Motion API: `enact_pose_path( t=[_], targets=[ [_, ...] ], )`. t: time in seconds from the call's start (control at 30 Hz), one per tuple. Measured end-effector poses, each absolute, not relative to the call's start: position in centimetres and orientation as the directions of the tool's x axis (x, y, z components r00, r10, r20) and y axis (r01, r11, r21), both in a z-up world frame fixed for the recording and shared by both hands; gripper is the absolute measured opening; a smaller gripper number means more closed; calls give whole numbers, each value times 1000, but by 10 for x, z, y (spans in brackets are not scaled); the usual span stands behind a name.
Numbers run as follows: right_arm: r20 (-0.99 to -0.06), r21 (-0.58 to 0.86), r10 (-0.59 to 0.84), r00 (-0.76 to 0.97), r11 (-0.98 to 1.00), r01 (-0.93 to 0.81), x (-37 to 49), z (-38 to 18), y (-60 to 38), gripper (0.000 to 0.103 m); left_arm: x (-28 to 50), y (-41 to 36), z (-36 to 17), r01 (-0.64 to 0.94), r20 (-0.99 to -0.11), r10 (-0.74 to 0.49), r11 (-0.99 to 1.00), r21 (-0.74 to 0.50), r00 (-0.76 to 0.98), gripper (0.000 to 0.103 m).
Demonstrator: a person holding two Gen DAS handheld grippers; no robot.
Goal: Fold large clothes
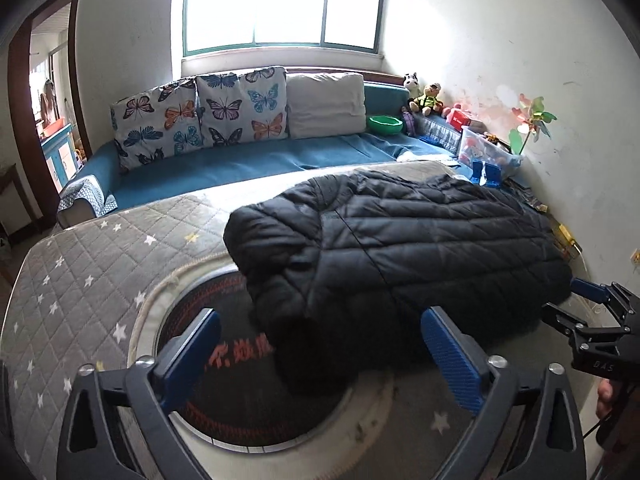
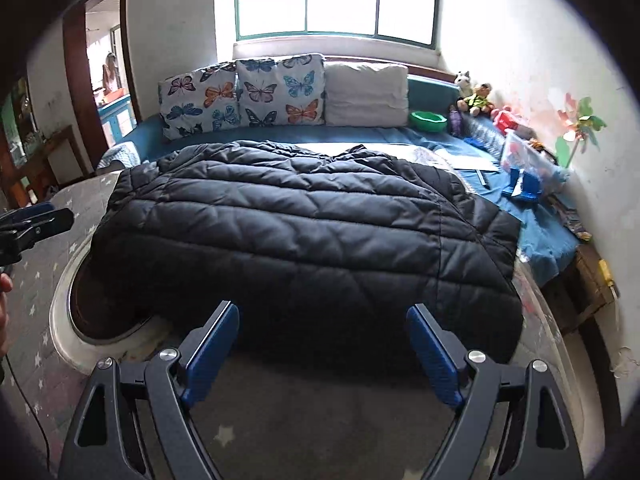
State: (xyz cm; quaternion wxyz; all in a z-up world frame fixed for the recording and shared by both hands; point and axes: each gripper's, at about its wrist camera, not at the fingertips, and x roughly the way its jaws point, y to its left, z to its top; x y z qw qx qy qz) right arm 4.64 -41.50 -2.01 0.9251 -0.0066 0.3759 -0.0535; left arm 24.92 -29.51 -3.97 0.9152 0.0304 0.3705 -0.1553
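A black quilted puffer jacket (image 1: 400,248) lies spread on a grey star-print quilted mat (image 1: 80,272), with one sleeve folded across its near left side. It fills the middle of the right wrist view (image 2: 304,240). My left gripper (image 1: 320,356) is open and empty, its blue pads either side of the jacket's near sleeve end. My right gripper (image 2: 322,352) is open and empty, just short of the jacket's near hem. The right gripper also shows at the right edge of the left wrist view (image 1: 592,312), and the left gripper shows at the left edge of the right wrist view (image 2: 36,220).
A round dark rug with a white rim (image 1: 224,400) lies under the jacket. Behind is a blue sofa (image 1: 240,164) with butterfly cushions (image 1: 200,112), a green bowl (image 1: 385,124), plush toys (image 1: 426,98) and a toy bin (image 1: 488,152). A wall stands at right, a doorway (image 1: 48,120) at left.
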Motion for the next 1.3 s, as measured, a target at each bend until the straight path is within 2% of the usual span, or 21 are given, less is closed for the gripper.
enact_pose_path(
  t=[0.27,0.53,0.7,1.3],
  targets=[
    [-670,-22,-130,731,988,156,10,-13,-387,94,183,-293,-40,320,-689,-252,947,-30,680,103],
    [-633,-78,-252,732,962,263,-23,-15,-365,94,136,-282,-43,320,-689,-251,947,-28,680,103],
    [-617,-116,-293,730,952,284,-35,-13,-357,94,123,-279,-42,336,-690,-266,941,-35,673,103],
    [-604,-91,-268,751,959,269,-48,-6,-349,94,115,-273,-33,331,-688,-266,943,-40,675,103]
  ],
)
